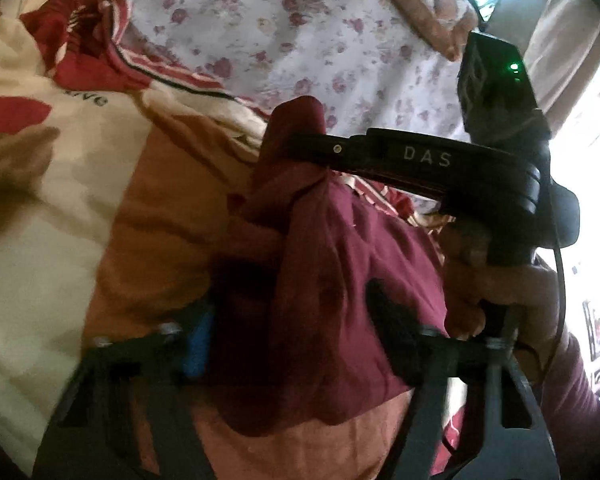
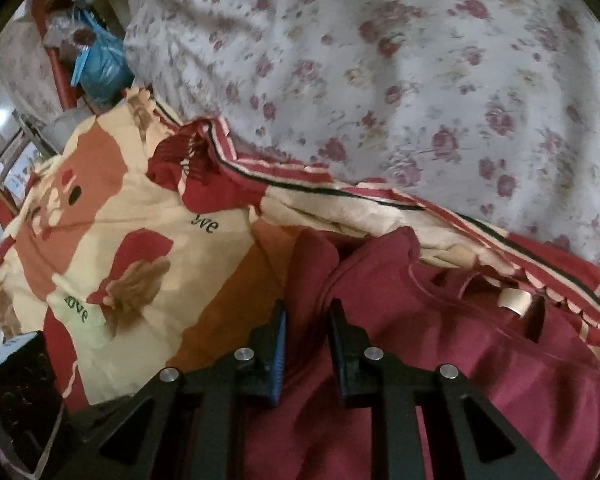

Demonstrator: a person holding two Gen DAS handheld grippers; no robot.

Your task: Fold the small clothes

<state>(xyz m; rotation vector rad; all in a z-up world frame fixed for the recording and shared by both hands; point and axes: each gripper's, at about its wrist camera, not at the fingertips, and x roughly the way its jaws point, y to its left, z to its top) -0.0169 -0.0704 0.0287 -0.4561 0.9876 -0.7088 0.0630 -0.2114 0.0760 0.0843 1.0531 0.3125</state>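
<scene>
A small maroon shirt (image 2: 440, 360) lies on a cream, orange and red printed bedsheet (image 2: 112, 240), with its white neck label (image 2: 514, 300) showing. My right gripper (image 2: 307, 320) is shut on a fold of the shirt's edge, the cloth pinched between its jaws. In the left wrist view the right gripper (image 1: 296, 148) shows from the side, marked DAS, holding the maroon shirt (image 1: 332, 280) bunched up. My left gripper (image 1: 288, 312) has the same cloth draped between its fingers, which stand apart; their tips are covered by the fabric.
A white bedsheet with pink flowers (image 2: 400, 80) covers the far part of the bed. A blue plastic bag (image 2: 100, 68) and clutter sit beyond the bed's corner at the upper left. A bright window (image 1: 592, 120) is at the right in the left wrist view.
</scene>
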